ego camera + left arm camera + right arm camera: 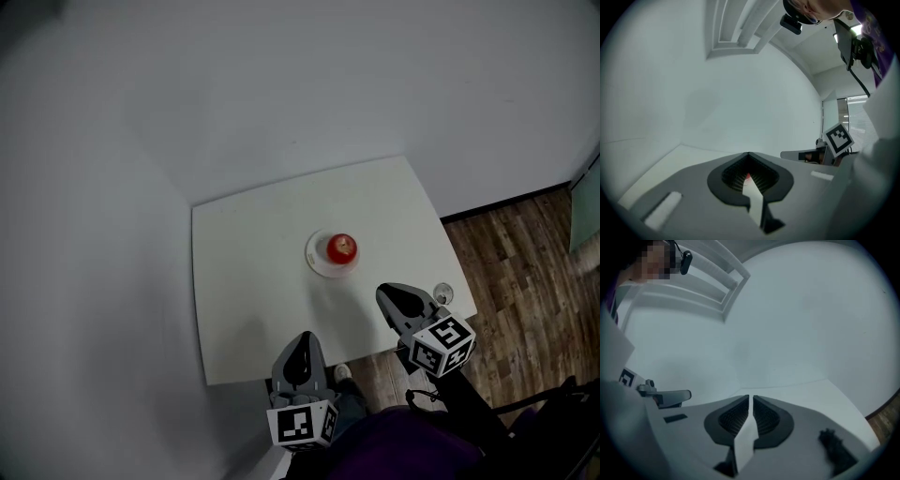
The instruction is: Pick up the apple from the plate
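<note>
Nearest, at the bottom of the head view: left gripper low ctr, right gripper to its right & a bit higher, both at the near edge of the white table. Both have jaws together w/ nothing held; each gripper's own view shows the ribbed pads meeting at the tips, w/ only a thin slit of table btwn them. A small clear round thing sits at the table's right edge just beside the right gripper; contents can't be told. Further in, mid-table: the red apple sits on a small white plate, the plate's only load. It lies up & left of the right gripper and up & slightly right of the left one. Right tips look nearer, so prob the right does the reach; jaws must open first. Apple is roundish, no long axis to line up with.
</note>
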Tool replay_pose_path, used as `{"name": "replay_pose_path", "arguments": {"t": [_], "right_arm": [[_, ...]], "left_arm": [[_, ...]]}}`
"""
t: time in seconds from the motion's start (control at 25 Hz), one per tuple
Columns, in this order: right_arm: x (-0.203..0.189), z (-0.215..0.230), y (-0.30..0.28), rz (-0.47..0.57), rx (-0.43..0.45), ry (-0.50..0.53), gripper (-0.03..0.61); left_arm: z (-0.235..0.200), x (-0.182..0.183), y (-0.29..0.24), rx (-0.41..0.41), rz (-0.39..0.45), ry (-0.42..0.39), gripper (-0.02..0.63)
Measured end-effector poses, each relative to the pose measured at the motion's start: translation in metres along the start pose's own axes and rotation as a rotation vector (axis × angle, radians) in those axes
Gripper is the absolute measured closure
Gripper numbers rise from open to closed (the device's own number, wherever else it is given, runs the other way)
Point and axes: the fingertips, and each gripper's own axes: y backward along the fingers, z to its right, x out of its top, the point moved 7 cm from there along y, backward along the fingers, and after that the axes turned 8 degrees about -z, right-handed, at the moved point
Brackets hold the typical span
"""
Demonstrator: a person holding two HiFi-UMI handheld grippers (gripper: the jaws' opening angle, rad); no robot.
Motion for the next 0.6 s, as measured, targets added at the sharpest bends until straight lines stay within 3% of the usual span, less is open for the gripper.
{"name": "replay_pose_path", "arguments": {"t": [0.32, 0.6], "right_arm": [[0.011, 0.023, -0.048, -0.057, -0.011, -0.008, 0.501], [0.006, 0.037, -0.074, -0.159, 0.044, 0.093, 0.415]], "left_arm": [[-0.036, 0.012, -0.036, -0.014, -0.008, 0.009, 0.607], [-0.034, 0.012, -0.045, 0.006, -0.024, 0.027, 0.607]]}}
